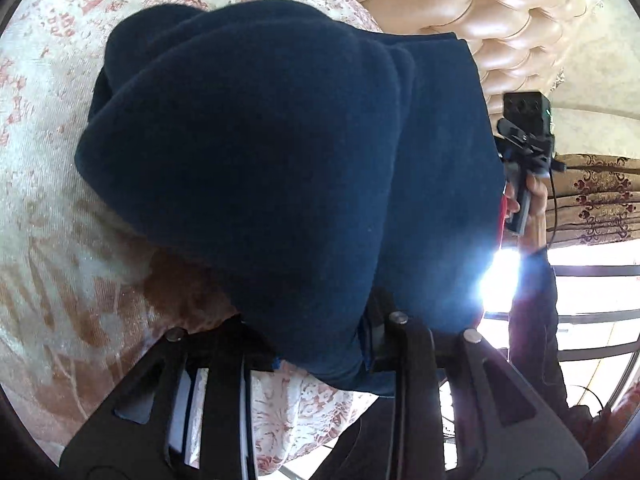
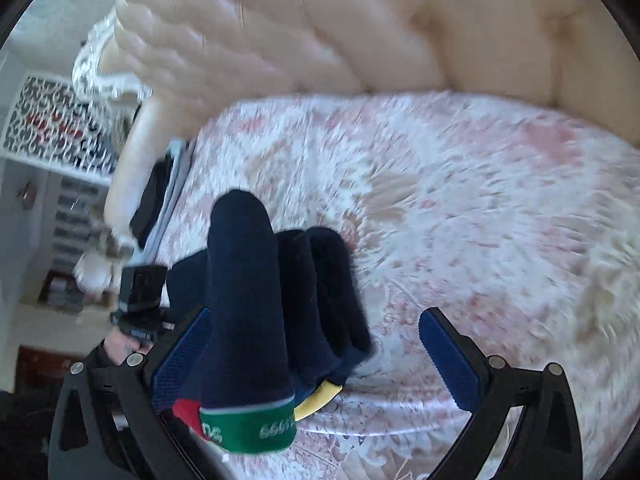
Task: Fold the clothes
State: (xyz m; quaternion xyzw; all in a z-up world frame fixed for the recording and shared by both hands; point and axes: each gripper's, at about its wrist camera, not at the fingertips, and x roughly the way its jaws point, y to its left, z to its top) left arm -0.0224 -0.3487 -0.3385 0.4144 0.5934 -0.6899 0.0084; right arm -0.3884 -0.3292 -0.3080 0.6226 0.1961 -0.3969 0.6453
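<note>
With the left gripper (image 1: pixel 320 344) pinching the navy garment (image 1: pixel 256 152) and the right gripper's (image 2: pixel 316 364) jaws spread, the fold should land squarely on the bed (image 2: pixel 460 184).

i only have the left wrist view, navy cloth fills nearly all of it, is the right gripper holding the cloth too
Observer: No. In the right wrist view the right gripper stands open; the navy garment lies against one blue pad only.
Operator: any trim on the garment
Observer: Yes, a green band with lettering, next to a red patch and a yellow strip.
Operator: whats on the bed besides this
Observer: A folded stack of dark and pale clothes sits at the bedspread's far left edge, by the headboard.
</note>
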